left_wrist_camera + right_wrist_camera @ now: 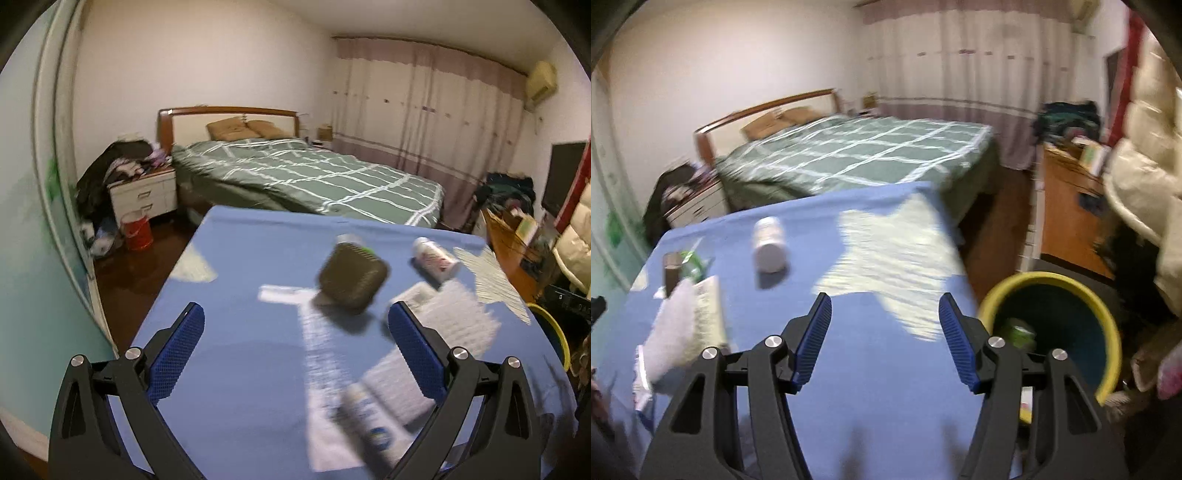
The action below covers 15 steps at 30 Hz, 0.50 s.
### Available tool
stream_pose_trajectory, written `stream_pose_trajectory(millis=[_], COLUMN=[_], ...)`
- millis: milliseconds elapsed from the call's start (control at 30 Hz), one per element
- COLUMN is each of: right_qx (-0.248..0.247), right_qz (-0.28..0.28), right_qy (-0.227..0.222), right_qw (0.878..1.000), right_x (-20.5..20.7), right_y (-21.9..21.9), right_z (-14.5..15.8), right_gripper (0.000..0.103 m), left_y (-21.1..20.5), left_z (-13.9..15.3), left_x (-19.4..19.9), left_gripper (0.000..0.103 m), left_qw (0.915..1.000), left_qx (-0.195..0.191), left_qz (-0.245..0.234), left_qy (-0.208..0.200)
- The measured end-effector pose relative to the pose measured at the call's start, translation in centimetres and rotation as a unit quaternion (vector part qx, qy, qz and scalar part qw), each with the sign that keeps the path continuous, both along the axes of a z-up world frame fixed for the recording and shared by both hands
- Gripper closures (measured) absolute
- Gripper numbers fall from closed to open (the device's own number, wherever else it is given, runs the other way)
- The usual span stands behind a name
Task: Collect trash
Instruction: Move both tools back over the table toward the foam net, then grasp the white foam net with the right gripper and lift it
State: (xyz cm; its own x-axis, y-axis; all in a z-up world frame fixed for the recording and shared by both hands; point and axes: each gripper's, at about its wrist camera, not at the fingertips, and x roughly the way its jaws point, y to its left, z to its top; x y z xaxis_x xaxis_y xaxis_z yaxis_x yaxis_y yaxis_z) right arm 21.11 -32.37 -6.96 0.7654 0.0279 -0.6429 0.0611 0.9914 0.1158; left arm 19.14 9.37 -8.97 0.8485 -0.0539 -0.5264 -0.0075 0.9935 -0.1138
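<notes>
The blue fingers (177, 343) of the left gripper (295, 314) stand wide apart over the blue cloth-covered table (240, 369), as do the right gripper (884, 306) fingers, both holding nothing. Only the right view shows inside the round yellow-rimmed bin (1100, 306) beside that table, with a green item (1019, 332) in it.

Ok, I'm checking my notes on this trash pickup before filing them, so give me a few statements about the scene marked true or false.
1. The left gripper holds the white bottle. False: it is open and empty; the bottle lies on the blue table.
2. The right gripper is open and empty. True.
3. The yellow-rimmed bin sits on the table. False: it stands beside it.
4. Something green lies inside the bin. True.
5. The bed has a green checked cover. True.
</notes>
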Motion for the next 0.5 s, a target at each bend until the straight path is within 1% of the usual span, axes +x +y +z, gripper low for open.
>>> stream_pose_trajectory(millis=[67, 100, 200, 267, 333, 400, 500], right_qx=[0.01, 0.009, 0.022, 0.027, 0.027, 0.031, 0.028], right_qz=[0.028, 0.047, 0.082, 0.101, 0.121, 0.142, 0.152], right_qy=[0.001, 0.0, -0.002, -0.006, -0.005, 0.004, 0.019], right_qw=[1.0, 0.999, 0.996, 0.995, 0.992, 0.989, 0.988], right_x=[0.5, 0.9, 1.5, 1.4, 1.5, 2.0, 2.8], right_y=[2.0, 3.7, 6.6, 8.2, 9.9, 11.7, 13.2], right_z=[0.1, 0.2, 0.5, 0.7, 0.7, 0.3, -0.5], right_gripper=[0.045, 0.045, 0.045, 0.045, 0.045, 0.045, 0.045], left_y=[1.4, 1.5, 2.8, 1.7, 2.1, 2.2, 2.1], left_z=[-0.6, -0.8, -0.9, -0.8, -1.1, -1.0, -0.9], left_x=[-0.1, -0.1, -0.4, -0.3, -0.3, -0.3, -0.5], left_gripper=[0.005, 0.005, 0.005, 0.005, 0.005, 0.005, 0.005], left_qw=[0.9999, 0.9998, 0.9994, 0.9992, 0.9992, 0.999, 0.999], left_qx=[-0.002, -0.003, 0.002, 0.005, 0.0, -0.004, -0.006], left_qz=[0.014, 0.02, 0.034, 0.04, 0.041, 0.044, 0.045], left_qy=[0.004, 0.003, -0.004, -0.004, -0.001, -0.001, -0.005])
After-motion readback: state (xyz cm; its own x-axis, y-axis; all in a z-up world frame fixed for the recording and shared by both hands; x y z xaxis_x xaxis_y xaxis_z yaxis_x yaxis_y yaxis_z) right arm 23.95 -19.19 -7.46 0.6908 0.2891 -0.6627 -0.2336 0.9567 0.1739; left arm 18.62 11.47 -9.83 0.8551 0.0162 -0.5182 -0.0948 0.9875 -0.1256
